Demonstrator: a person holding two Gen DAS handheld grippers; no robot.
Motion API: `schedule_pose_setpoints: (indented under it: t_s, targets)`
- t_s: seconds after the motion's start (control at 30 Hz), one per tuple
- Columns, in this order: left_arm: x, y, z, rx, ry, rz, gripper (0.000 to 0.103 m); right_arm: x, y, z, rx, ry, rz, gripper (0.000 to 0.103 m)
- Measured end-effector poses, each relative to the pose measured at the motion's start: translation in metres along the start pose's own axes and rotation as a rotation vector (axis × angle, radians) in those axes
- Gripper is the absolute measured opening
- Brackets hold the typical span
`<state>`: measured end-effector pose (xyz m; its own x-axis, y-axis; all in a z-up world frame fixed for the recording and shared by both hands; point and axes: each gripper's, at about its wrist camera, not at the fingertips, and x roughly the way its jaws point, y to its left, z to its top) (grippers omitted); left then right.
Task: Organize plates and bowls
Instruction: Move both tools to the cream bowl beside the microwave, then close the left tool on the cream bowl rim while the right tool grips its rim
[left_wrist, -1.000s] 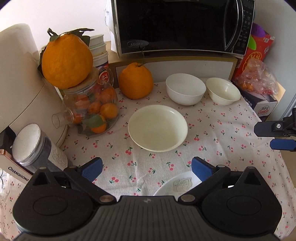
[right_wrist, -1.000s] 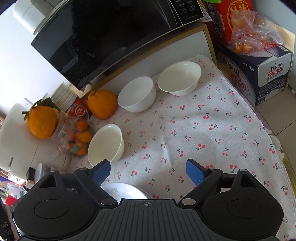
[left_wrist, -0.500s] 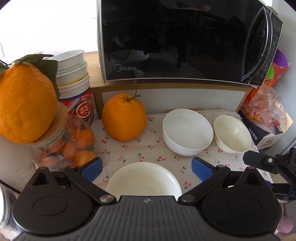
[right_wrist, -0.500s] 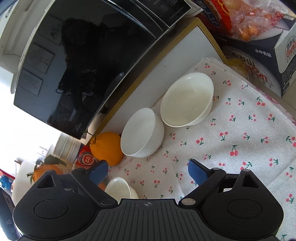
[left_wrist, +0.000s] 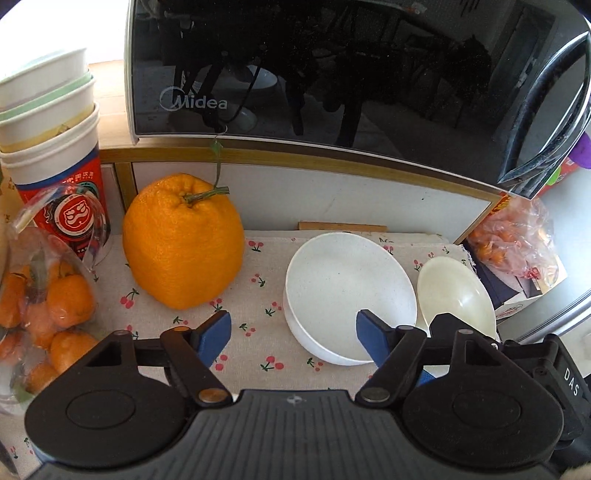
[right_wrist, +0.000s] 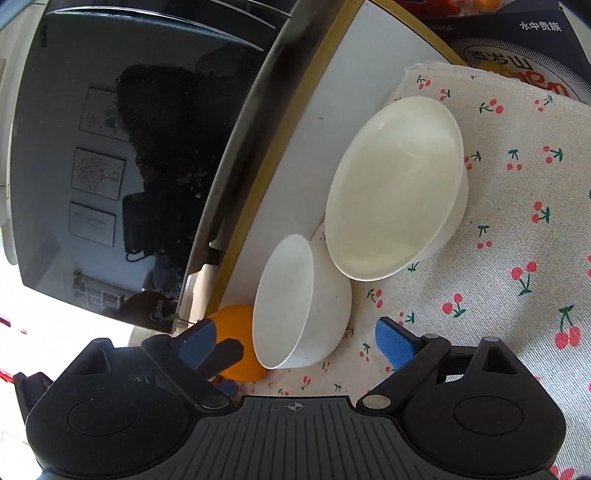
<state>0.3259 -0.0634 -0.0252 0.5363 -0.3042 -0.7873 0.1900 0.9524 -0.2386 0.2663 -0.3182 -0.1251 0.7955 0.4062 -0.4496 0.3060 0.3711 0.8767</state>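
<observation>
A white bowl (left_wrist: 347, 291) and a cream bowl (left_wrist: 458, 295) stand side by side on the cherry-print cloth (left_wrist: 258, 295), just below the microwave shelf. My left gripper (left_wrist: 293, 332) is low over the white bowl's near side and its jaws are closing. Its right pad (left_wrist: 369, 336) is over the bowl's inside and its left pad (left_wrist: 216, 328) is outside, clear of the wall. My right gripper (right_wrist: 295, 345) is open and rolled over. The white bowl (right_wrist: 303, 302) shows just ahead between its fingers, untouched, with the cream bowl (right_wrist: 395, 188) beyond.
A large orange citrus (left_wrist: 183, 240) stands left of the white bowl. The microwave (left_wrist: 332, 74) overhangs the back. Stacked paper cups (left_wrist: 51, 129) and a bag of small oranges (left_wrist: 48, 306) crowd the left. A fruit bag (left_wrist: 517, 236) and a box (right_wrist: 517, 55) stand on the right.
Both grippers have moved forward and down toward the two back bowls. The shallow front dish has dropped out of view. The left jaws have narrowed and the right gripper has rolled.
</observation>
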Motion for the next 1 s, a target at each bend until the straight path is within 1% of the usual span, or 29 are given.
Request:
schedule_pose_setpoints:
  t_s: [0.07, 0.13, 0.23, 0.27, 0.33, 0.37, 0.4, 0.43, 0.5, 0.57, 0.63, 0.7, 0.8, 1.0]
  targets:
    - [0.002, 0.001, 0.001, -0.004, 0.002, -0.012, 0.062, 0.003, -0.002, 0.001, 0.000, -0.009, -0.005, 0.088]
    - [0.005, 0.001, 0.004, -0.003, 0.007, -0.019, 0.054, 0.004, -0.003, 0.003, 0.008, -0.016, -0.008, 0.082]
    - [0.008, 0.001, 0.007, -0.003, 0.010, -0.021, 0.047, 0.007, -0.008, 0.002, 0.019, -0.015, -0.011, 0.068]
    - [0.010, 0.002, 0.008, -0.006, 0.011, -0.021, 0.045, 0.008, -0.008, 0.002, 0.018, -0.016, -0.017, 0.065]
    - [0.014, 0.002, 0.010, -0.010, 0.016, -0.015, 0.041, 0.009, -0.010, 0.002, 0.013, -0.018, -0.026, 0.056]
    - [0.015, 0.002, 0.010, -0.012, 0.018, -0.013, 0.040, 0.009, -0.011, 0.001, 0.013, -0.019, -0.030, 0.054]
    - [0.017, 0.002, 0.010, -0.014, 0.020, -0.009, 0.038, 0.010, -0.012, 0.001, 0.016, -0.021, -0.034, 0.050]
    - [0.018, 0.001, 0.010, -0.016, 0.023, -0.006, 0.034, 0.012, -0.013, 0.001, 0.019, -0.024, -0.036, 0.049]
    - [0.020, 0.002, 0.010, -0.021, 0.025, -0.001, 0.031, 0.012, -0.014, 0.002, 0.027, -0.026, -0.035, 0.043]
    - [0.021, 0.002, 0.010, -0.026, 0.025, 0.003, 0.025, 0.012, -0.016, 0.002, 0.029, -0.026, -0.033, 0.040]
    - [0.022, 0.002, 0.010, -0.024, 0.029, 0.008, 0.017, 0.013, -0.019, 0.002, 0.030, -0.023, -0.029, 0.036]
    - [0.023, 0.001, 0.011, -0.016, 0.032, 0.010, 0.013, 0.013, -0.019, 0.002, 0.035, -0.019, -0.015, 0.029]
    - [0.023, -0.004, 0.011, 0.008, 0.034, 0.026, 0.010, 0.010, -0.019, 0.001, 0.029, -0.022, -0.023, 0.029]
    - [0.016, -0.009, 0.010, 0.023, 0.028, 0.037, 0.009, 0.008, -0.009, 0.000, 0.007, -0.007, -0.049, 0.026]
